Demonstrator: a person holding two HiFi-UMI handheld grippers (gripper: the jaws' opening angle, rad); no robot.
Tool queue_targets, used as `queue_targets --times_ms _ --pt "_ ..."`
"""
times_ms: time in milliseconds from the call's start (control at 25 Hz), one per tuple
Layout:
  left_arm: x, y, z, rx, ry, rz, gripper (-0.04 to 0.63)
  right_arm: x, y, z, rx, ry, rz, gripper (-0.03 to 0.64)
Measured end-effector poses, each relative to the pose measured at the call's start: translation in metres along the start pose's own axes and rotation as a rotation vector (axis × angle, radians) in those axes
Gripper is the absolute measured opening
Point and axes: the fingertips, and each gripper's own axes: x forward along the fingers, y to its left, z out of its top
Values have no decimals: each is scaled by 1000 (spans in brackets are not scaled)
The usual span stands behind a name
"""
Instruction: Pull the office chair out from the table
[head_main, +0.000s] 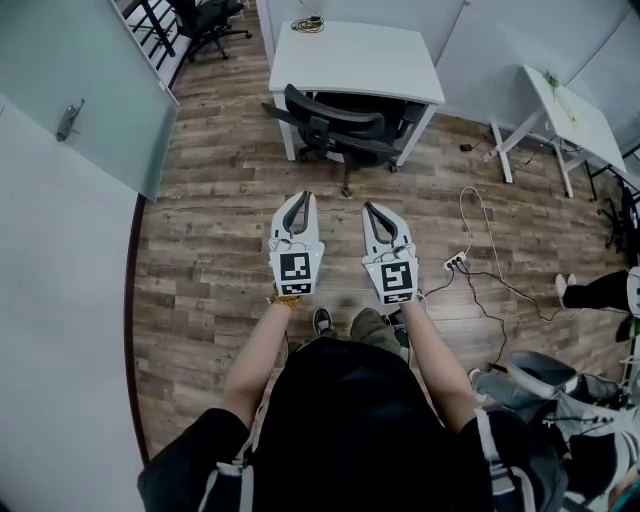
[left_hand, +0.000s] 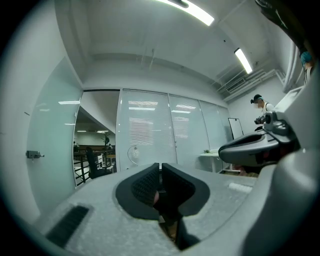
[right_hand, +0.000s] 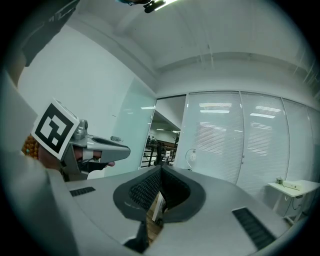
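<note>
Holding the left gripper (head_main: 303, 197) and the right gripper (head_main: 371, 208) side by side, each pressed together and pinching nothing. Not yet touching the office chair (head_main: 335, 125), sitting tucked under the white worktop (head_main: 355, 55) well ahead of both grippers, backrest facing them. Judging the pull as not begun. Leaving everything to do: closing in, gripping the backrest, drawing the chair clear.

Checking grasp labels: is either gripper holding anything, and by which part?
Nothing: the left gripper and right gripper are both shut, empty, short of the chair.
</note>
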Motion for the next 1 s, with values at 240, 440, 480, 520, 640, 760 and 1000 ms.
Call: queue_targets --times_ms 240,440,480,520,640,760,1000 --pt "28 6 -18 18 38 3 31 29 -17 -23 11 26 23 7" --pt "60 17 -29 34 69 44 31 67 -39 -40 15 30 70 6" --pt "68 20 -31 42 74 55 31 76 -44 -43 13 28 81 7" --pt "76 24 -33 50 79 67 31 84 -50 -46 10 29 92 7" --pt "99 36 -42 62 103 106 31 106 -69 -59 10 41 122 6" --pt "128 43 -48 75 110 125 31 129 -95 -70 -7 58 162 8" --pt "163 60 -59 92 114 145 31 168 -143 -86 -41 92 203 8"
